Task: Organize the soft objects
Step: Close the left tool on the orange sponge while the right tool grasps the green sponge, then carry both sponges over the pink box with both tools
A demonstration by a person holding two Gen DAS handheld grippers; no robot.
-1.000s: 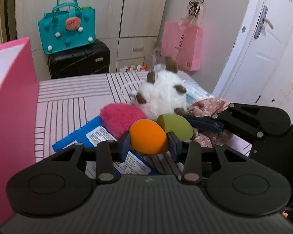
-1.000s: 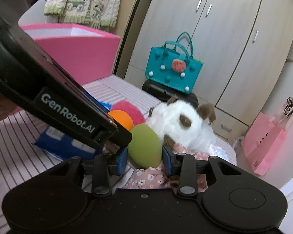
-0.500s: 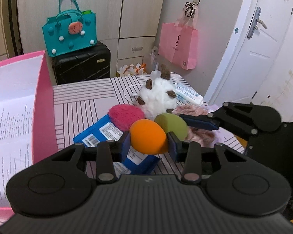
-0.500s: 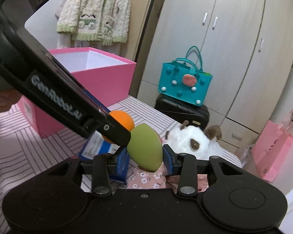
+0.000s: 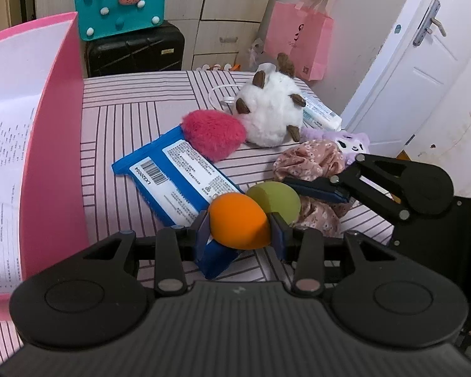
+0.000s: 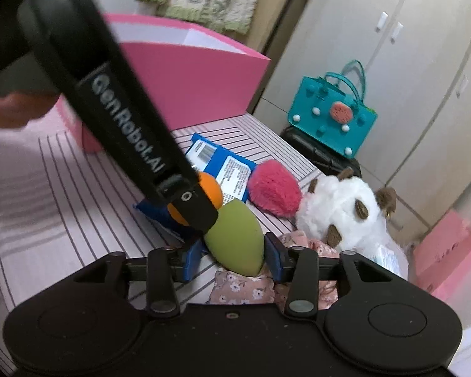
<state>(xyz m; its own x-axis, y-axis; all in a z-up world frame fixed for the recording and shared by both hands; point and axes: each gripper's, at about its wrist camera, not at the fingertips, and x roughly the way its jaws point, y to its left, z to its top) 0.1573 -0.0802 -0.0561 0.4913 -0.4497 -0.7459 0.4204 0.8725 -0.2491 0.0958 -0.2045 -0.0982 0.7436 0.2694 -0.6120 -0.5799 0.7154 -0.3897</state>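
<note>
The left gripper [image 5: 239,231] pinches an orange egg-shaped foam sponge [image 5: 238,224] between its blue pads, holding it above the pink striped bench [image 5: 119,119]. Just beside it, touching its right side, an olive-green egg-shaped foam sponge [image 6: 235,238] sits between the fingers of the right gripper [image 6: 232,256]. Those jaws have just been opening; in the right wrist view a gap shows at the left pad, and whether the right pad still touches the green sponge cannot be told.

Under both sponges lies a floral pink fabric bundle [image 5: 311,160]. A blue flat packet with white printed labels [image 5: 172,179] lies on the bench behind the orange sponge, and a fuzzy magenta plush heart [image 5: 213,132] rests on its far end, touching a white fluffy plush animal with brown ears [image 5: 273,113]. A purple plush toy [image 5: 351,141] lies beside the fabric bundle. A tall open pink box [image 5: 56,144] stands at the left of the bench. Beyond the bench, a teal tote bag [image 5: 119,6] sits on a black suitcase [image 5: 135,50].
</note>
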